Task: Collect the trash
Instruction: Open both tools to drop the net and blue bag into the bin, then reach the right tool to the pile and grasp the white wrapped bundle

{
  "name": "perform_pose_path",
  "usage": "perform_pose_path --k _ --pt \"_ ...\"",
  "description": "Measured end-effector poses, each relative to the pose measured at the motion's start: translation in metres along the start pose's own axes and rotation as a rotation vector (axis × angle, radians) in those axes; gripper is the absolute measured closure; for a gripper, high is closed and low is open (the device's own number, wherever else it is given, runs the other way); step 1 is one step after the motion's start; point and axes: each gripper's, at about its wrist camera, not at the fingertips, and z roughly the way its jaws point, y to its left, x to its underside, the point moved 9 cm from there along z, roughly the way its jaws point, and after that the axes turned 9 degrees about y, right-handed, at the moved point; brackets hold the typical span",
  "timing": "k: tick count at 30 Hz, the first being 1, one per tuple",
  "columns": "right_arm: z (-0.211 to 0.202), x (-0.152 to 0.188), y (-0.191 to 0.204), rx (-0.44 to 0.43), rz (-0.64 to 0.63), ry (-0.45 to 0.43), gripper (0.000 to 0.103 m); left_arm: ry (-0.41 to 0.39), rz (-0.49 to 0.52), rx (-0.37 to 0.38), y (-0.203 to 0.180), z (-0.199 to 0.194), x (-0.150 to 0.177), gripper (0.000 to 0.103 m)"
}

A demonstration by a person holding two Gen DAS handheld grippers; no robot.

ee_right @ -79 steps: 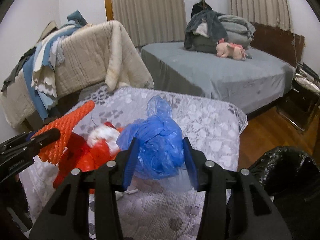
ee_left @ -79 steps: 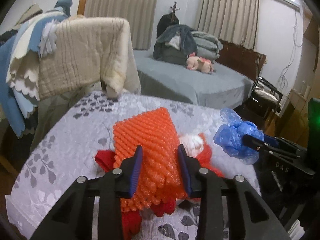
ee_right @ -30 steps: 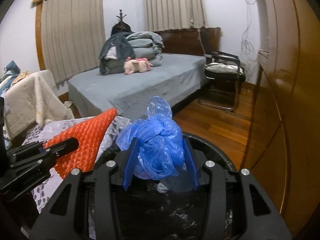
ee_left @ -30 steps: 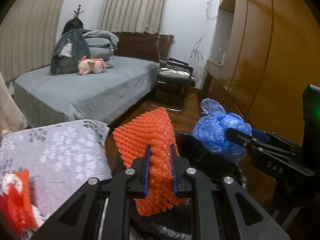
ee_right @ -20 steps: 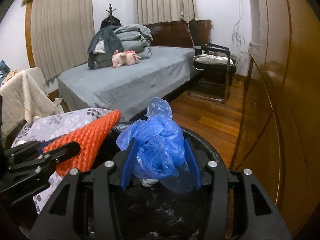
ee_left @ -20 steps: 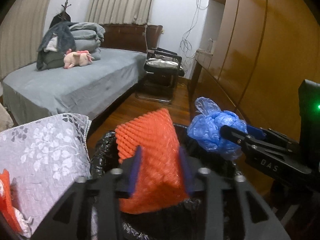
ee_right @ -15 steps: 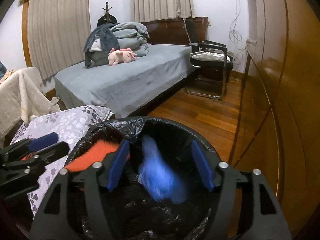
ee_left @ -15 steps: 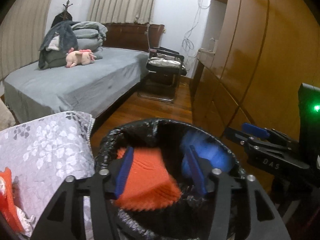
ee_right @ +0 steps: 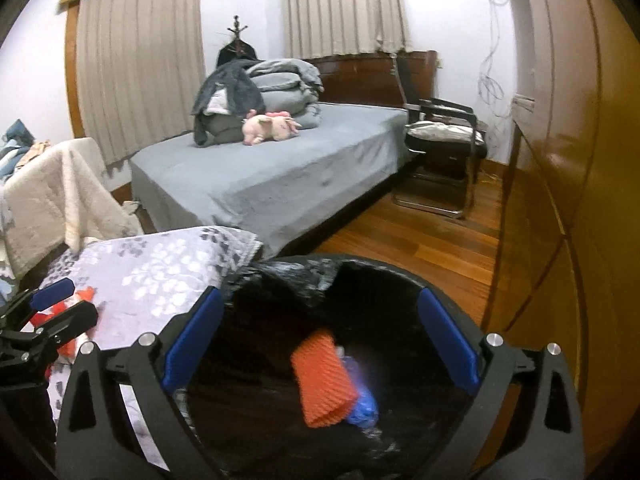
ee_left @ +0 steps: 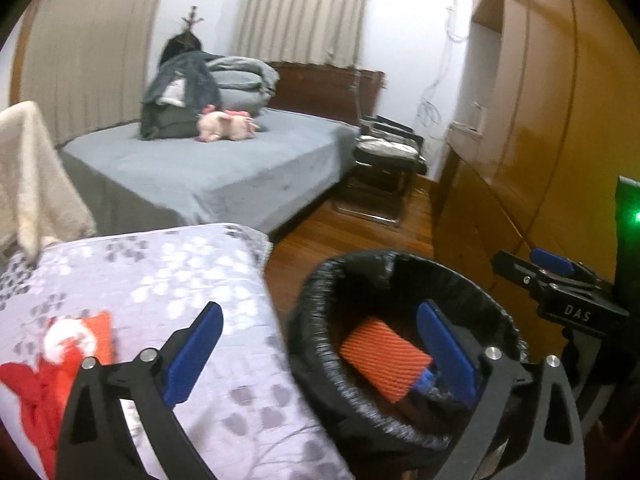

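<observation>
Trash bin [ee_right: 280, 276] holds one orange net [ee_right: 322, 376], one blue bag [ee_right: 364, 406].

Orange ribbed netting [ee_right: 324, 378] and blue bag [ee_right: 362, 404] showing against black bin liner [ee_right: 280, 276]; grey leaf-print cloth [ee_left: 160, 264] lying beside.

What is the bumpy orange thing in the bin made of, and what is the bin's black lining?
The orange thing looks like soft foam netting, the kind wrapped round fruit: its matte surface is covered in even ridges. The lining looks like a thin plastic bag: it is black, crinkled and shiny where light catches the rim. The blue lump beside the orange thing seems to be thin plastic too, though it is blurred.
</observation>
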Motion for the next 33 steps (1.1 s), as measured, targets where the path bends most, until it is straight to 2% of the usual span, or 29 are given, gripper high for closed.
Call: perform_pose_path --k 9,18,23,33 --pt "0.003 -0.011 0.074 -0.1 -0.082 -0.006 0.007 -0.058 -0.097 -0.165 0.081 -0.054 0.013 0.007" --pt "0.015 -0.009 0.166 -0.225 -0.184 0.016 0.007 -0.081 -0.194 -0.345 0.164 -0.098 0.043 0.007" --pt "0.02 -0.003 0.214 -0.282 -0.235 0.026 0.007 -0.075 -0.236 -0.412 0.198 -0.112 0.059 0.007" --pt "0.033 0.017 0.279 -0.353 -0.294 0.057 0.007 -0.045 -0.314 -0.503 0.25 -0.123 0.092 0.01"
